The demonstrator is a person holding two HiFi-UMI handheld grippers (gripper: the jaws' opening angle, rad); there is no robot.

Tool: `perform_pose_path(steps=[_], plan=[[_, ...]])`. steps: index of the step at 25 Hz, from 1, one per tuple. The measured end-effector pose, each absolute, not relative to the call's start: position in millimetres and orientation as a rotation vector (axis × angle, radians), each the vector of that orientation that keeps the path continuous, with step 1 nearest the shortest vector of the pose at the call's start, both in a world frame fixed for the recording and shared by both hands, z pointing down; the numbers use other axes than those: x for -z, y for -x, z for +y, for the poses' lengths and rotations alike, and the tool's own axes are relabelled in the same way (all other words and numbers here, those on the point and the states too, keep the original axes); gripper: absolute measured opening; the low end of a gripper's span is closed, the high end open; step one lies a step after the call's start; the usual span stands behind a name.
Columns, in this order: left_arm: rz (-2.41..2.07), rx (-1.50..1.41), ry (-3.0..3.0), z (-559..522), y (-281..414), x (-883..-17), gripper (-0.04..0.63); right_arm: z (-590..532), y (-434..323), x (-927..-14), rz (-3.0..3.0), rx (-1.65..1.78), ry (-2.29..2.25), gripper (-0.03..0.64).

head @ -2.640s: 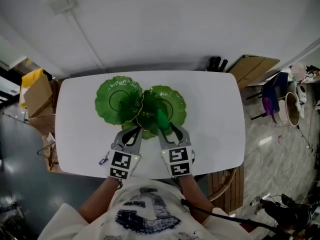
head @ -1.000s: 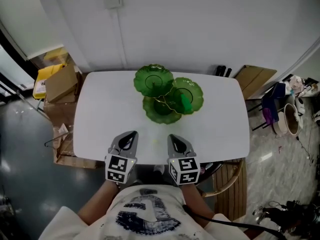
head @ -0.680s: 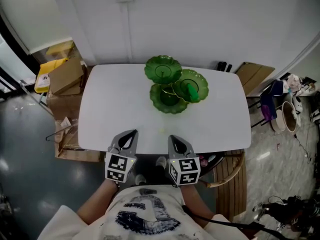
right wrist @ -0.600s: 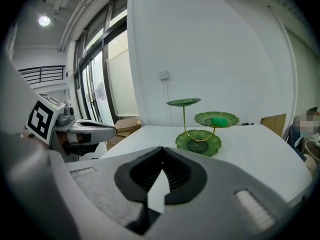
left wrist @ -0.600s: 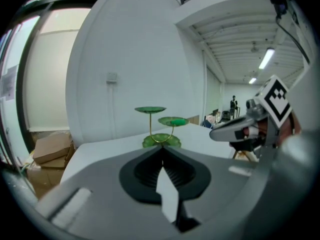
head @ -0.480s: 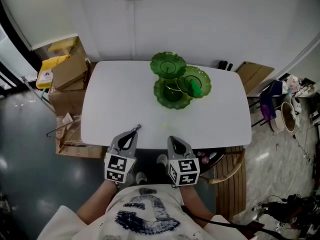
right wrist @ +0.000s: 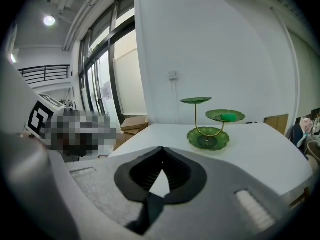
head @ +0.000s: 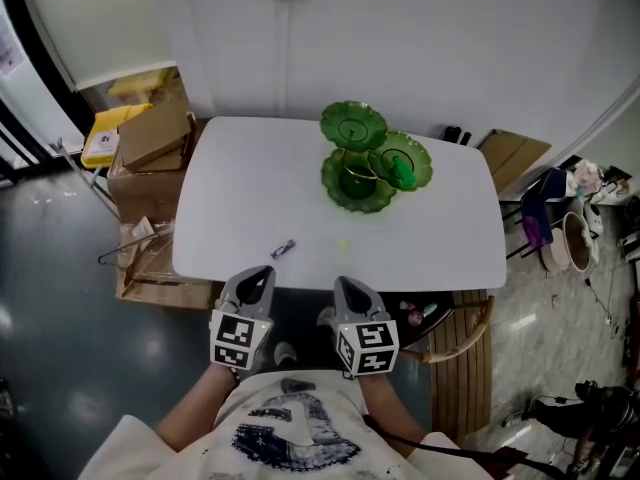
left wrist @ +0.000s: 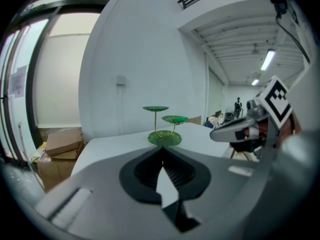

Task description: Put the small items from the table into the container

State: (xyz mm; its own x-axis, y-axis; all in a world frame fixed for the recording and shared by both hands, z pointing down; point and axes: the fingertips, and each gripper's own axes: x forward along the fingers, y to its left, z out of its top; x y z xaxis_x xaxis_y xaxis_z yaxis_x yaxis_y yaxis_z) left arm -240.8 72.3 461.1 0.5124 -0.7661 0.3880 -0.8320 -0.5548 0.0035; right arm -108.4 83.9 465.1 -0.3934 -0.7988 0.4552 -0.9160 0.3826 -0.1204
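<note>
**A:** Two small things lie loose on the white table (head: 230, 188): a dark oblong piece (head: 283, 249) near the front edge, and to its right a pale yellowish bit (head: 343, 243), too small to name.

**B:** And the grippers?

**A:** On the left, the left gripper (head: 262, 272) has its jaws pressed together with nothing in them. It hangs off the table's near edge, and the dark oblong piece is near, ahead and slightly to its right. The right gripper (head: 343, 282) is closed and empty too, with the pale yellowish bit ahead of it.

**B:** How should the pick go?

**A:** I'd give the dark piece to the left. Spread the jaws before reaching, come in low over the edge, straddle its narrow width, then close. It looks low, so the tips should nearly graze the tabletop.

**B:** Then where?

**A:** The green tiered dish (head: 352, 186), well beyond, toward the far side. A green item (head: 403, 175) sits on its right-hand tier.
</note>
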Motion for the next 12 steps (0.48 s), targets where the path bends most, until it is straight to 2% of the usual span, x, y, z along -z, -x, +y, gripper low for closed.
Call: perform_pose_path(steps=[12], plan=[[-1.382, -0.529, -2.58, 90.5, 248.0, -466.9, -0.011, 105.6, 117.5, -472.5, -2.314, -0.534, -1.491, 0.0]])
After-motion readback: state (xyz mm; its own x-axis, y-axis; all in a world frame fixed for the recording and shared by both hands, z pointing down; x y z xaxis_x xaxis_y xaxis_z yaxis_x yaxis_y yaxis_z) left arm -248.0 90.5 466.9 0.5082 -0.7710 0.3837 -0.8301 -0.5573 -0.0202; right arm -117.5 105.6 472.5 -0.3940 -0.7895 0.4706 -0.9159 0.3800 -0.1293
